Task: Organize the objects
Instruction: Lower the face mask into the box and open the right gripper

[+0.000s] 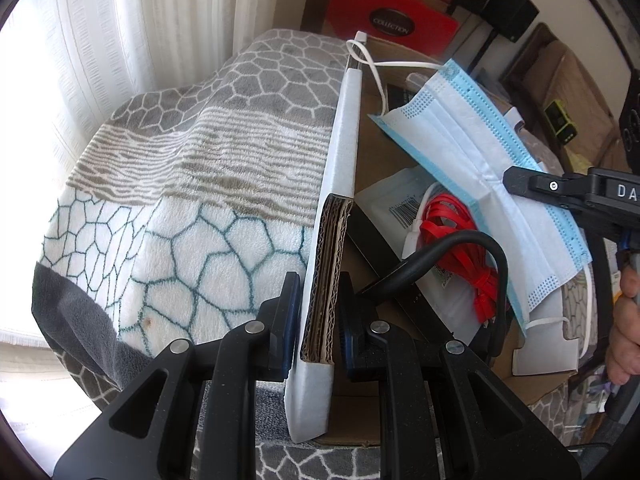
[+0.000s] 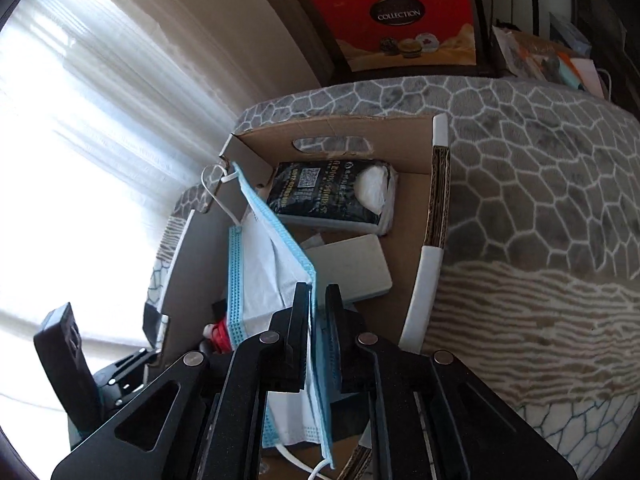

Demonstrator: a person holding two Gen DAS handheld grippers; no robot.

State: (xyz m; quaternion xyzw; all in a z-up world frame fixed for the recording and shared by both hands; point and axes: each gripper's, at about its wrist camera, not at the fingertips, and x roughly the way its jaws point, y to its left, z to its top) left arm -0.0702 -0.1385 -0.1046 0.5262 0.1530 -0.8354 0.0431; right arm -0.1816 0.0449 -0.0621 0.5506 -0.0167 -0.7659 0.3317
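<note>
Left gripper [image 1: 318, 320] clamped on the cardboard box [image 1: 326, 264] wall. Right gripper [image 2: 316, 320] just easing open — face mask [image 2: 272, 268] between its fingers, hanging over the box, one ear loop [image 2: 218, 178] snagged on the far corner.

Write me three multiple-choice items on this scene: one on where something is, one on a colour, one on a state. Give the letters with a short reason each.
1. Where is the face mask's ear loop caught?
A. on a corner of the cardboard box
B. on the blanket
C. on the red box behind

2. What colour is the coiled cable inside the box?
A. green
B. red
C. yellow

3. What is the left gripper doing?
A. hanging open above the box
B. clamped on the box wall
C. clamped on the mask

Answers:
1. A, the white loop hooks over the box's far corner in the right wrist view.
2. B, the left wrist view shows a bright red coil under the mask.
3. B, its jaws press both sides of the foam-edged cardboard wall.
</note>
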